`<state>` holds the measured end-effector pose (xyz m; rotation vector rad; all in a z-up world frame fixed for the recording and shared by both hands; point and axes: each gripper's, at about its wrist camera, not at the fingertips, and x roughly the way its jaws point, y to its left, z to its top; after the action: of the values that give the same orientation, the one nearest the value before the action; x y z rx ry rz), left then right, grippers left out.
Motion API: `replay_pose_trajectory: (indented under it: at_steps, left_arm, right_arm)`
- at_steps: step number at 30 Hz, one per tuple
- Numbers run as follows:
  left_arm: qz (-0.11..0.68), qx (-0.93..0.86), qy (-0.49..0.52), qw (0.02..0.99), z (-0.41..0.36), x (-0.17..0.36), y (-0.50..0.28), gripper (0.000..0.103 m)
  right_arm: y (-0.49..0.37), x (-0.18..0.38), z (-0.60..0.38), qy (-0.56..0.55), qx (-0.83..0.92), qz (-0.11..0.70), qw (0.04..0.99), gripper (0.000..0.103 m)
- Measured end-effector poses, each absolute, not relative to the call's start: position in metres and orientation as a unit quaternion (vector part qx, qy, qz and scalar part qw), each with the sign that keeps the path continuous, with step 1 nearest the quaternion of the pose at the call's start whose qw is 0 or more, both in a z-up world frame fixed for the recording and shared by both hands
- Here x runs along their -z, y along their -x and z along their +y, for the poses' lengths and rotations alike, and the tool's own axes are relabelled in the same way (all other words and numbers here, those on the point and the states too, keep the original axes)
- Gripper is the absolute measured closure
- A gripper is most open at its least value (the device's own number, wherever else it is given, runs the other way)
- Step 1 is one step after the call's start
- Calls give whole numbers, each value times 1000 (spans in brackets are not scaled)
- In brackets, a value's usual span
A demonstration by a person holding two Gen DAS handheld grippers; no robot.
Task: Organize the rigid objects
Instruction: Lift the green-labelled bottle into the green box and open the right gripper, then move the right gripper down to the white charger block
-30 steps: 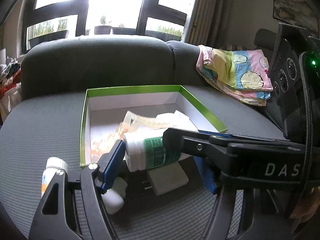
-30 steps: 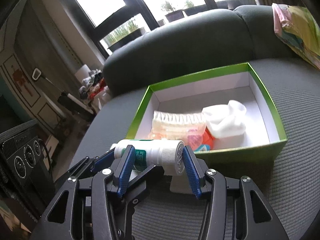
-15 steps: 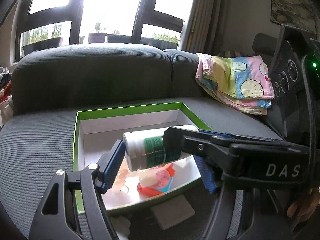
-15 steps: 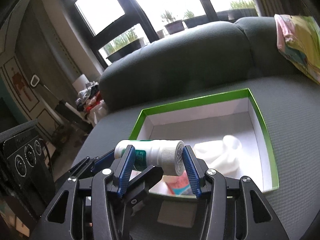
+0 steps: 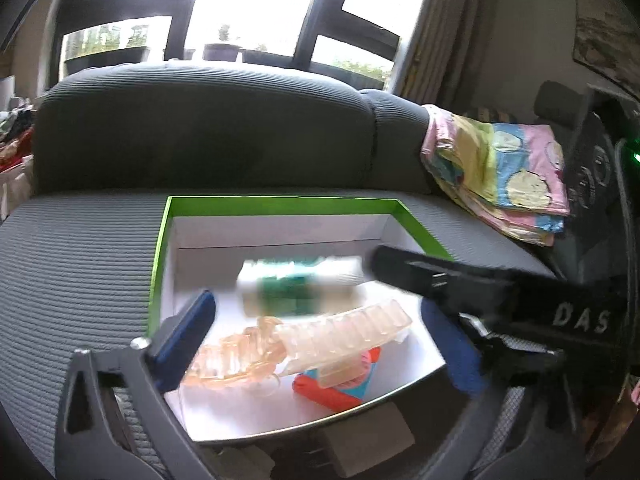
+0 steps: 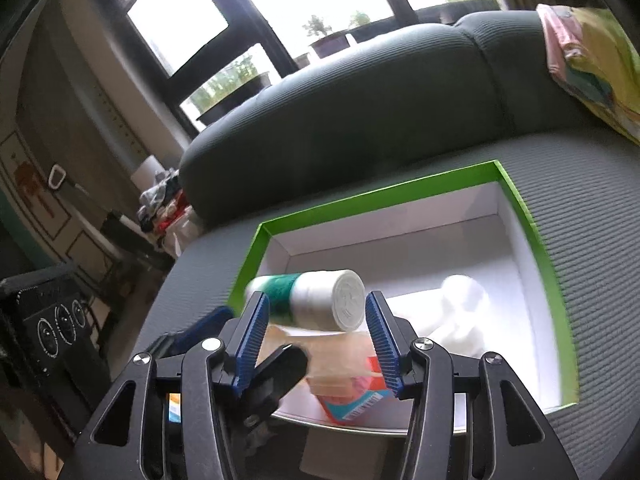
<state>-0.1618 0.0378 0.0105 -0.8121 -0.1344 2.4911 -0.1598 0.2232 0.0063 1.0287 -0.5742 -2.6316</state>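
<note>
The white plastic bottle (image 6: 310, 298) has a green label band around its middle and a flat, ribbed white cap with embossed marks facing the right wrist camera. It lies on its side, blurred in both views, above the near left part of the green-rimmed white box (image 6: 524, 216) on the grey sofa seat (image 6: 592, 200).

The right hand-held gripper (image 6: 316, 340) has its blue ribbed pads either side of the bottle; whether they press on it I cannot tell, and its jaws are opening. The left hand-held gripper (image 5: 320, 332) is opening wide, its pads clear of the bottle.

Inside the box, near its front edge, lie a translucent peach comb-like piece (image 5: 320, 336), a red and blue packet (image 5: 340, 388) and a crumpled white cloth (image 6: 460, 312). A patterned folded cloth (image 5: 504, 176) sits at the seat's right end.
</note>
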Motion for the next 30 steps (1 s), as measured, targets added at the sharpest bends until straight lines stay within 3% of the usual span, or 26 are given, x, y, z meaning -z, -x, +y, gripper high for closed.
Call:
replay_pose_trajectory:
  at_steps: [16, 30]
  left_arm:
    - [-51, -927, 290, 235, 20, -41, 130, 1]
    - [-42, -920, 313, 230, 17, -31, 88, 1]
  right_arm:
    - [99, -12, 265, -346, 901, -241, 107, 49]
    - [48, -8, 273, -348, 896, -254, 110, 49]
